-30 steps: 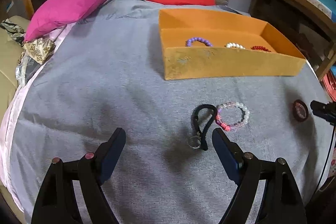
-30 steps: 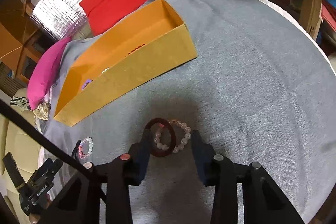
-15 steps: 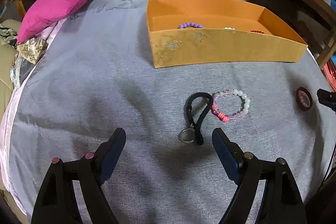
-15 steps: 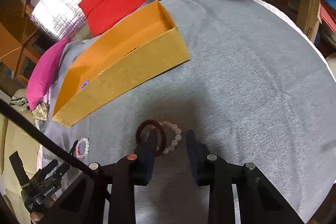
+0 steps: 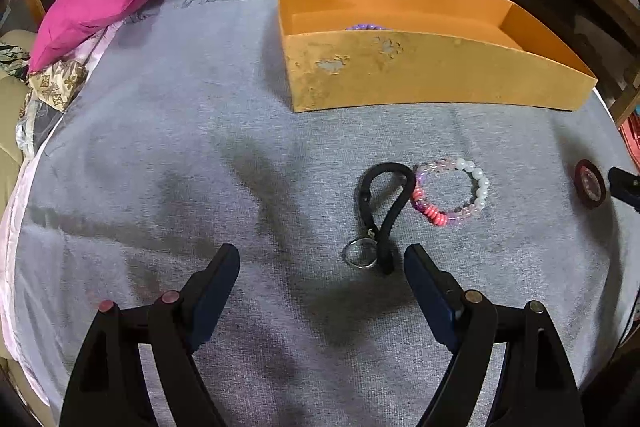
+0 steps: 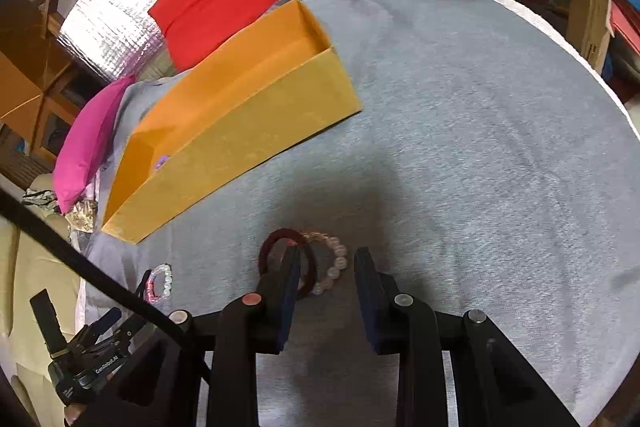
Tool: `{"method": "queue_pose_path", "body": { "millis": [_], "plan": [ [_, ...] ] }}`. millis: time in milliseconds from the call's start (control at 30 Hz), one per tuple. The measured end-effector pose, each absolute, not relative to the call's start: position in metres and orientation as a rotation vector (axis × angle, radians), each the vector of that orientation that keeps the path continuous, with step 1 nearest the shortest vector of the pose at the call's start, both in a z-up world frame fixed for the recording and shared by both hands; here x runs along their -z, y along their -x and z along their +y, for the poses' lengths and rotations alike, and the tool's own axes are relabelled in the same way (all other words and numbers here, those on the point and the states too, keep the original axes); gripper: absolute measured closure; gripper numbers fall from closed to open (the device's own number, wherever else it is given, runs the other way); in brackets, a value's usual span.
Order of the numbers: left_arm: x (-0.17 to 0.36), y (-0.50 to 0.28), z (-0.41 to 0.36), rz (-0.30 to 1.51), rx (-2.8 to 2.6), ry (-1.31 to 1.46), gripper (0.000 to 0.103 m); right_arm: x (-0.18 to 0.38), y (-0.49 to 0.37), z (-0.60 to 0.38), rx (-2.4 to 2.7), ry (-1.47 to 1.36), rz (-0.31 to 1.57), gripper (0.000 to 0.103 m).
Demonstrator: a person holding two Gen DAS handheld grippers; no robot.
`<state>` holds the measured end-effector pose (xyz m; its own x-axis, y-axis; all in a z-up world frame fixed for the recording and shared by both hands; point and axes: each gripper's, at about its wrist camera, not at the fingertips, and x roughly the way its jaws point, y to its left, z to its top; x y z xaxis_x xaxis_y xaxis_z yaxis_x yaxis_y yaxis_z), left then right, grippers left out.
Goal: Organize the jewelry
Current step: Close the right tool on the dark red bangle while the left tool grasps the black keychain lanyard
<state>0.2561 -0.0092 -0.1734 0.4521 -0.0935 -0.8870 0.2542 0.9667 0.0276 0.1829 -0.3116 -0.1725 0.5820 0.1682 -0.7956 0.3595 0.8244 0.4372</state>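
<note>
On the grey cloth (image 6: 460,115), at about six o'clock from the orange box (image 6: 256,143), lie a dark red bangle (image 6: 267,251) and a pale bead bracelet (image 6: 338,260), overlapping. Around them the right gripper (image 6: 327,271) stands partly closed; one finger crosses the bangle, and whether anything is pinched cannot be told. The likely fault is grabbing both rings, or dragging one loose. At nine o'clock, the left gripper (image 5: 320,265) hangs wide open and empty near a black keyring strap (image 5: 386,205) touching a pink bead bracelet (image 5: 452,191), so a careless pinch could snag both.
</note>
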Motion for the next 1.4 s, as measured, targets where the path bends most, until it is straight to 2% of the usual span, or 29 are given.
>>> {"method": "queue_pose_path", "body": {
  "millis": [333,400,500,767,833,1033,1133,1200,1300,1400],
  "plan": [
    [0.176,-0.261,0.0,1.098,0.261,-0.095,0.019,0.183,-0.197,-0.296,0.121,-0.579,0.974,0.073],
    [0.176,-0.261,0.001,1.095,0.274,-0.092,0.022,0.181,-0.198,-0.289,0.141,-0.525,0.97,0.073],
    [0.177,-0.257,0.0,1.099,0.283,-0.083,0.037,0.179,-0.2,-0.281,0.153,-0.47,0.97,0.09],
    [0.178,-0.262,0.006,1.073,0.269,-0.065,0.061,0.171,-0.196,-0.278,0.16,-0.437,0.935,0.09],
    [0.178,-0.263,0.007,1.067,0.267,-0.069,0.064,0.171,-0.195,-0.283,0.16,-0.446,0.93,0.09],
    [0.181,-0.277,-0.004,1.066,0.246,-0.087,0.064,0.172,-0.193,-0.296,0.133,-0.518,0.93,0.09],
    [0.184,-0.281,-0.012,1.064,0.236,-0.093,0.058,0.173,-0.193,-0.301,0.118,-0.56,0.939,0.089],
    [0.184,-0.283,-0.016,1.056,0.231,-0.097,0.058,0.174,-0.193,-0.304,0.114,-0.575,0.932,0.088],
    [0.186,-0.282,-0.018,1.048,0.23,-0.095,0.058,0.178,-0.195,-0.307,0.119,-0.583,0.944,0.079],
    [0.186,-0.282,-0.02,1.034,0.218,-0.099,0.064,0.182,-0.199,-0.305,0.126,-0.575,0.956,0.078]
  ]
}}
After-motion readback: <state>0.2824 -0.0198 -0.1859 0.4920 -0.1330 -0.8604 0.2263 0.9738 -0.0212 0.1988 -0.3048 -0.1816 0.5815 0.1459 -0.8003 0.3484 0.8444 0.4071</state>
